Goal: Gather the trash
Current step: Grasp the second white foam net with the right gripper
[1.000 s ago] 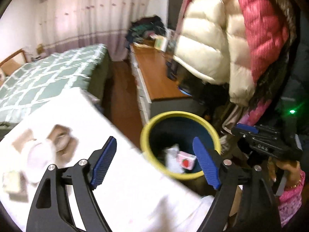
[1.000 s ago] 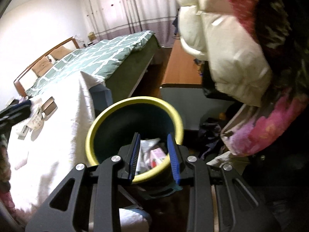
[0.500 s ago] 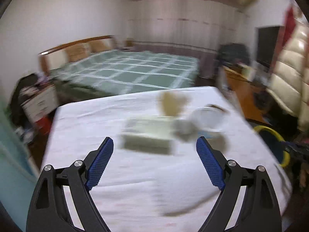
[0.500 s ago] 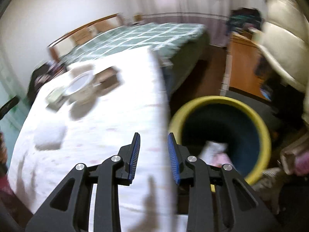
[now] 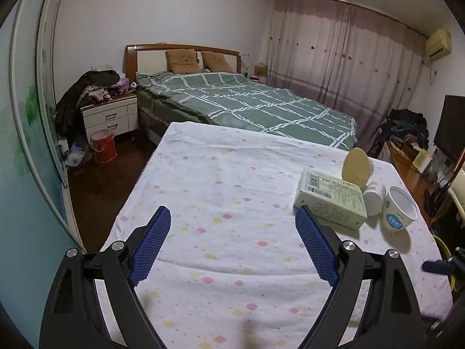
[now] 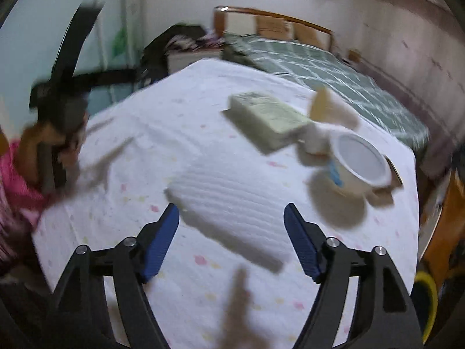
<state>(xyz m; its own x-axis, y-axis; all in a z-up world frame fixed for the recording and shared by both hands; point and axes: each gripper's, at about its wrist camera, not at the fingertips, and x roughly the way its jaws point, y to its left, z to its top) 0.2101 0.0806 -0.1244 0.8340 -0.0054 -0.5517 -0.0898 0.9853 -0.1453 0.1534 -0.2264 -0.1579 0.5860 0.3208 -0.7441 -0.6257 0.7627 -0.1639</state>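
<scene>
Left gripper with fingers spread wide and empty, held above a counter draped in a white cloth with small pastel flowers. The trash lies ahead and to the right of the fingers, near the counter's far right corner: a pale green carton lying flat, its near corner just beyond the right fingertip; a beige oval-bottomed cup tipped on its side behind the carton; a small white bottle between carton and tub; and a white tub with blue lettering, mouth tilted upward.

Right gripper, fingers likewise parted and holding nothing. This view is motion-blurred. A white ribbed pad lies on the cloth between and just beyond the fingertips. The carton and tub sit farther ahead, right of centre. A yellow bin rim shows below the counter's right edge.
</scene>
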